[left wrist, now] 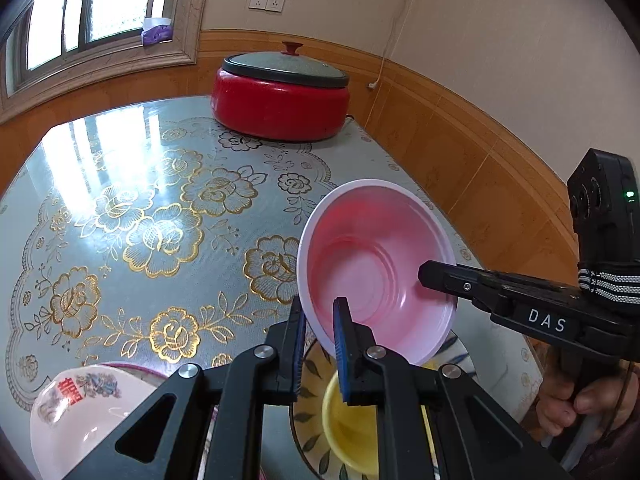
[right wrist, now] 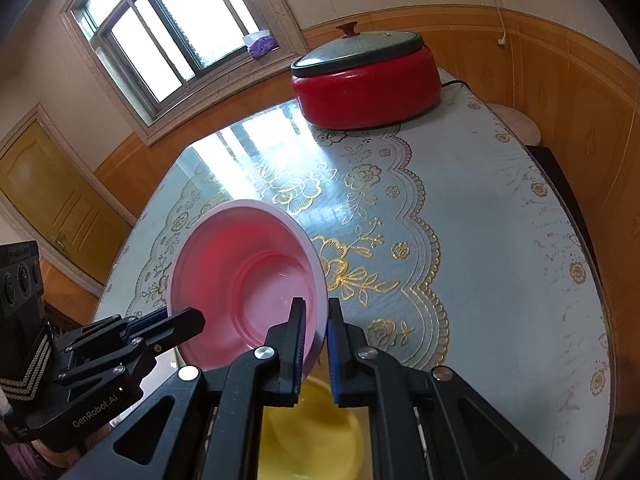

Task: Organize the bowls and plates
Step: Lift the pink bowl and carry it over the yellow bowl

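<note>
Left gripper point(left wrist: 320, 330): lowest centre of the left wrist view; its two fingers pinch the near-left rim of the pink bowl point(left wrist: 376, 268), one pad outside the wall, one inside.
Right gripper point(right wrist: 314, 332): lowest centre of the right wrist view; fingers clamp the near-right rim of the same bowl point(right wrist: 248, 276), rim wall between the pads.
Pink bowl: held off the table by both grippers, tilted so its ribbed inside faces the cameras.
Yellow bowl point(left wrist: 352, 428): directly below the pink bowl, standing on a leaf-patterned plate point(left wrist: 308, 392) at the bottom edge of frame.
White floral bowl point(left wrist: 80, 412): lower left of the left wrist view, tilted, red characters on its outer wall.
Surface: glass-topped table point(right wrist: 480, 240) over a pale blue cloth with gold rose outlines; strong window glare across the middle and left.
Red electric pot point(left wrist: 280, 96): far end of the table, upper centre, dark lid with a red knob; well apart from the bowls.
Room: wood wainscot below cream walls; window point(right wrist: 172, 28) at upper left; twin wall sockets point(left wrist: 267, 2) above the pot; yellow door point(right wrist: 52, 196) at left in the right wrist view.
Edges: curved table rim runs down the right side of the right wrist view, with a round stool point(right wrist: 516, 124) beyond it at upper right.
Open room: bare cloth stretches between the held bowl and the pot.
</note>
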